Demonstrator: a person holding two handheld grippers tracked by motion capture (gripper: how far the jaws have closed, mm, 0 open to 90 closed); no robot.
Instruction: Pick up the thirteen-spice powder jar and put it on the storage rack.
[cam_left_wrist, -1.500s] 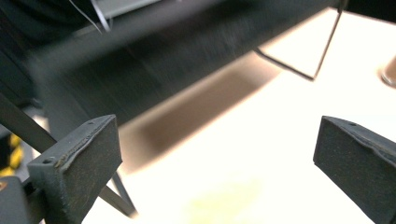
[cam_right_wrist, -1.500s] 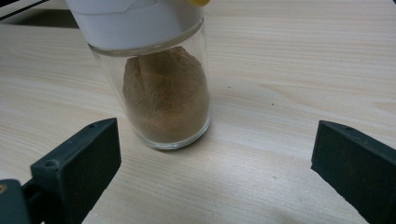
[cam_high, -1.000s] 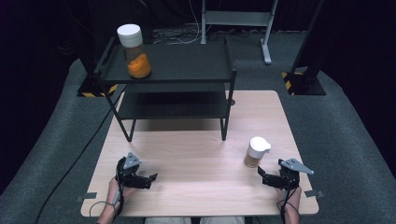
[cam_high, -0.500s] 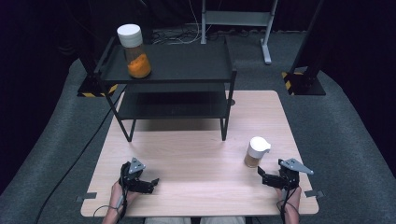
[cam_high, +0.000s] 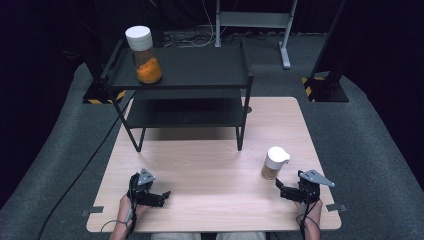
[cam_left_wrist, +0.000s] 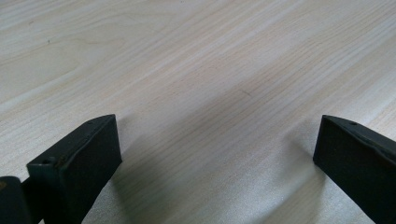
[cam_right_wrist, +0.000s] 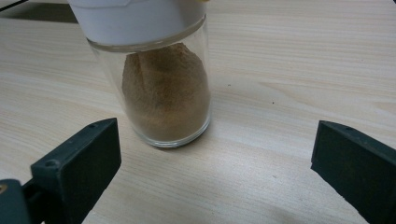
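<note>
From above, the right tool (cam_high: 283, 186) waits just beside the brown-powder jar (cam_high: 274, 163) on the bench (cam_high: 210, 165), the left tool (cam_left_wrist: 215, 154) stands wide over bare wood, and the right gripper view shows wide jaws before the jar, so I judge the reach must first centre it.

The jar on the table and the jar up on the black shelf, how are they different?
The jar on the table holds brown powder; the jar on the shelf holds something orange. The table jar looks shorter, the shelf jar taller. The table jar stands right in front of the open right gripper; the shelf jar stands far off on the top of the black shelf. Both are clear, upright and white-lidded.
</note>
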